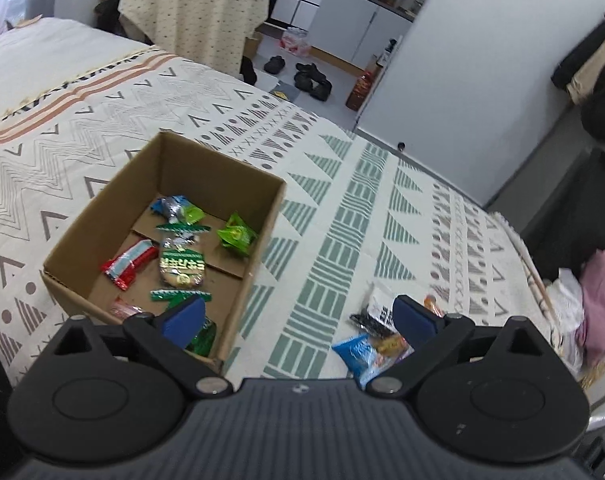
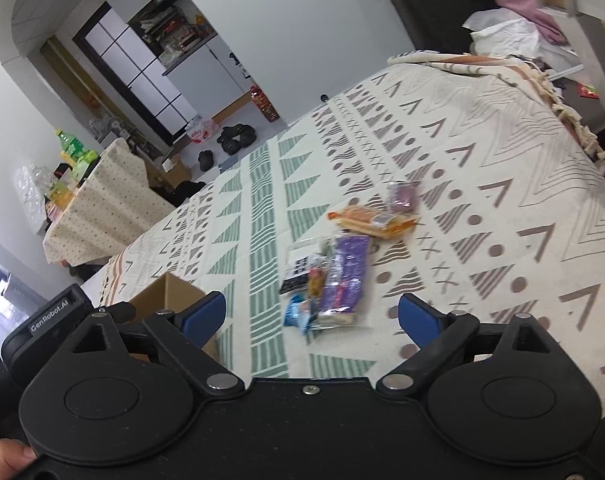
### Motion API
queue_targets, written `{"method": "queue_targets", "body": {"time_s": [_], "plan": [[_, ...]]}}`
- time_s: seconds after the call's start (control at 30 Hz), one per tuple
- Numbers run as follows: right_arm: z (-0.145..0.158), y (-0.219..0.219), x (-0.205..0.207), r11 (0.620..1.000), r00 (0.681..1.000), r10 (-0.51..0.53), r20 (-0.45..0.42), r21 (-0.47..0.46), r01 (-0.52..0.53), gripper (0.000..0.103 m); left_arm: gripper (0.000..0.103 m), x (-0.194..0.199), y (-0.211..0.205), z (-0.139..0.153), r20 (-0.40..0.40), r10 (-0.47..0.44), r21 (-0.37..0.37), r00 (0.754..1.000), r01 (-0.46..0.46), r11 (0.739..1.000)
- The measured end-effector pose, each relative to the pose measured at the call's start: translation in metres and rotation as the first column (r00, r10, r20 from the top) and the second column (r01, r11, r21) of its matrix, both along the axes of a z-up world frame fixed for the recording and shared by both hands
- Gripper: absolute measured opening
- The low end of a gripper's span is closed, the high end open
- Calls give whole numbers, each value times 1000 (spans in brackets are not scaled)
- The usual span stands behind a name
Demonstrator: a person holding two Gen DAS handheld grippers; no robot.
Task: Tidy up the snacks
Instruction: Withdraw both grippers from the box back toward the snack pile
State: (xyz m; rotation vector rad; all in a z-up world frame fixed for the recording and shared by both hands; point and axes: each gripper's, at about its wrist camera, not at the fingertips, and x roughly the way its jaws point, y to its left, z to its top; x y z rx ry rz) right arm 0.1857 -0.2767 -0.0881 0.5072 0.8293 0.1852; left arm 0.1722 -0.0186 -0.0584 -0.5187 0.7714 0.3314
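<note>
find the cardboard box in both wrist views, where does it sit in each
Left wrist: the cardboard box fills the left-centre, open, with snack packets inside, just past the left gripper's left finger.
Right wrist: only a corner of the box shows at lower left, behind the right gripper's left finger.
Shared landmark: the blue snack packet lying loose on the patterned bedspread.

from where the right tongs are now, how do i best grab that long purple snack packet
Take the purple packet across its narrow width near the middle, coming down from above. It lies flat on the bedspread with its long axis running away from the open right tongs, so they should span the long edges. Its left edge touches other wrappers; approach slightly from the right.
</note>
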Motion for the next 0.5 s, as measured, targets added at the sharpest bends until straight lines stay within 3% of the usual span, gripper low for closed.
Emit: {"method": "queue_targets", "body": {"time_s": [0.5], "plan": [[-45,-53,13,996,997,-36,-65,73,41,95,100,27,-45,-36,-96,-91,64,991,97,993]]}}
